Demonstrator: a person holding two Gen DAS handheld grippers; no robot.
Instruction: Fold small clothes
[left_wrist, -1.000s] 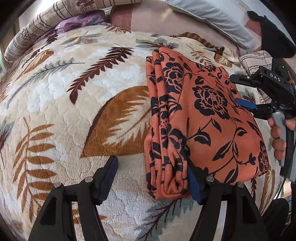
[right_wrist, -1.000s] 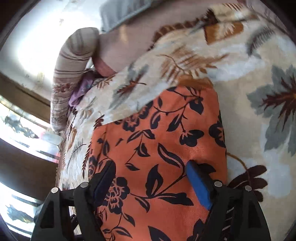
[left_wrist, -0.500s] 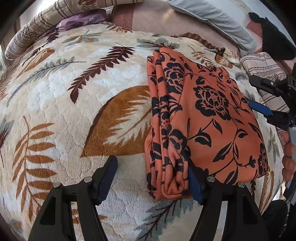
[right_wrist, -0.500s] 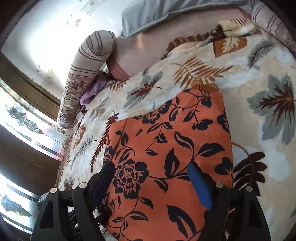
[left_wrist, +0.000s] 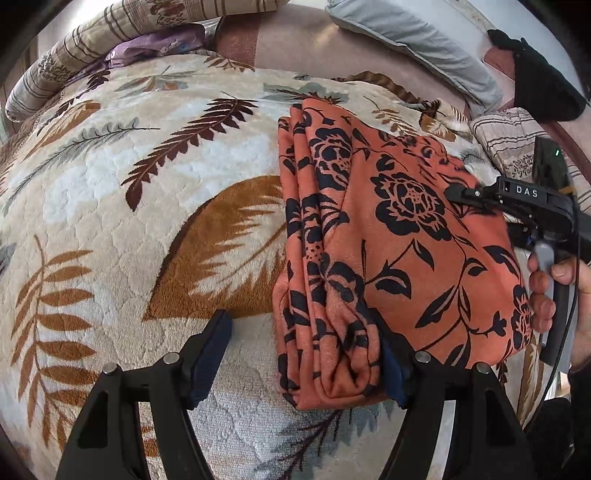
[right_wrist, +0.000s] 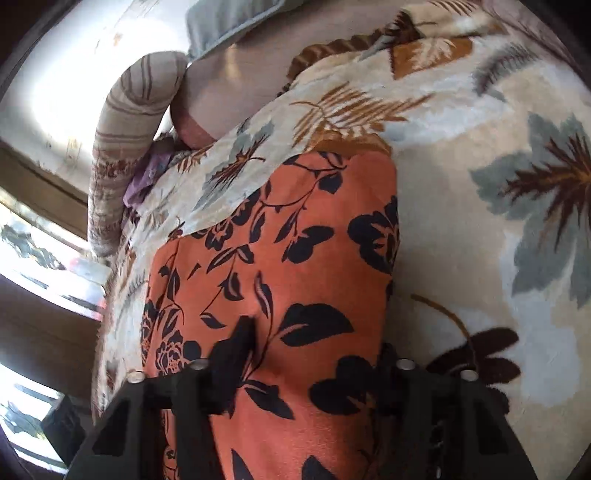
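Cloth (left_wrist: 399, 258), orange with black flowers, lay folded on the leaf-patterned blanket (left_wrist: 155, 192) of the bed. The left tool (left_wrist: 303, 358) stood spread wide at the cloth's near folded edge, one finger on bare blanket, the other against the fold, clamping nothing. The right tool (right_wrist: 314, 354), gripped by a hand (left_wrist: 554, 288), was closing over the cloth's far side, fabric bunched between its fingers, though the pads' contact was too blurred to judge. Pillows (left_wrist: 413, 40) sat beyond.

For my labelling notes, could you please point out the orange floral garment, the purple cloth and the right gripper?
orange floral garment (left_wrist: 424, 266): left wrist view, flat top layer.
purple cloth (left_wrist: 155, 50): left wrist view, its crumpled middle.
right gripper (left_wrist: 456, 199): left wrist view, fingertips closing on the garment's edge.
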